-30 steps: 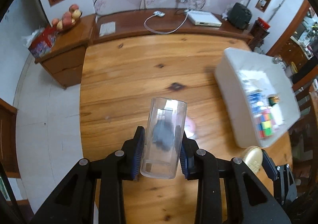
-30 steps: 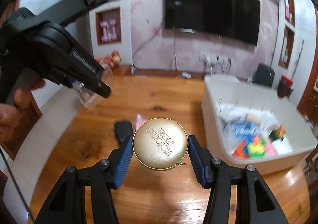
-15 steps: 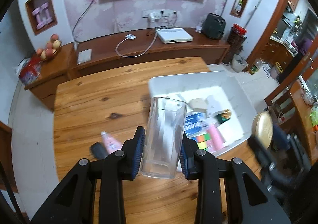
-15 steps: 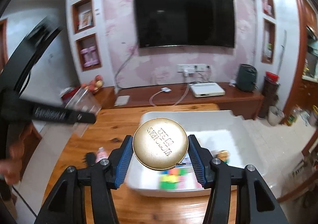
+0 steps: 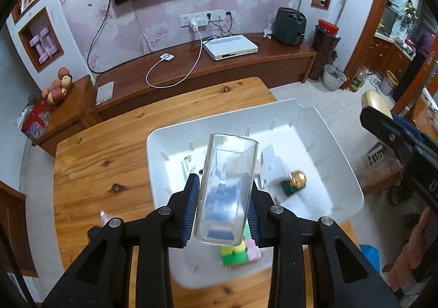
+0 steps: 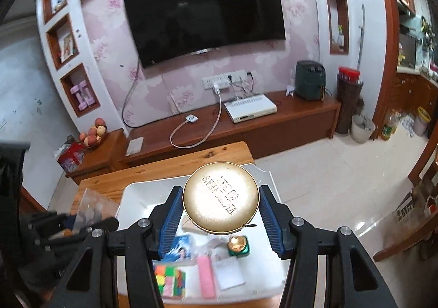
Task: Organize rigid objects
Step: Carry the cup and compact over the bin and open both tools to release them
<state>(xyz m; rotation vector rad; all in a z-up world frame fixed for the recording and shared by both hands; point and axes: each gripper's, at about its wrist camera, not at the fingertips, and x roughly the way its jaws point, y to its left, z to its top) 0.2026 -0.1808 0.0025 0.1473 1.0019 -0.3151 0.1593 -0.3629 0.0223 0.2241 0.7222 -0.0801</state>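
Note:
My left gripper (image 5: 222, 206) is shut on a clear drinking glass (image 5: 225, 187) and holds it above the white bin (image 5: 345, 168) on the wooden table (image 5: 104, 165). My right gripper (image 6: 220, 215) is shut on a round gold tin (image 6: 221, 200) with embossed lettering, held above the same bin (image 6: 131, 193). The gold tin also shows at the right edge of the left wrist view (image 5: 375, 101). The glass also shows at the left of the right wrist view (image 6: 94, 206).
In the bin lie a colour cube (image 6: 169, 282), a pink bar (image 6: 205, 275), a white packet (image 6: 228, 271), a green bottle with a gold cap (image 6: 238, 245) and a blue packet (image 6: 180, 247). A small pink bottle (image 5: 104, 217) lies on the table left of the bin. A TV cabinet (image 5: 208, 67) stands behind.
Both grippers have moved from the table's left part to above the white bin, each still holding its object. The views have risen and swung right.

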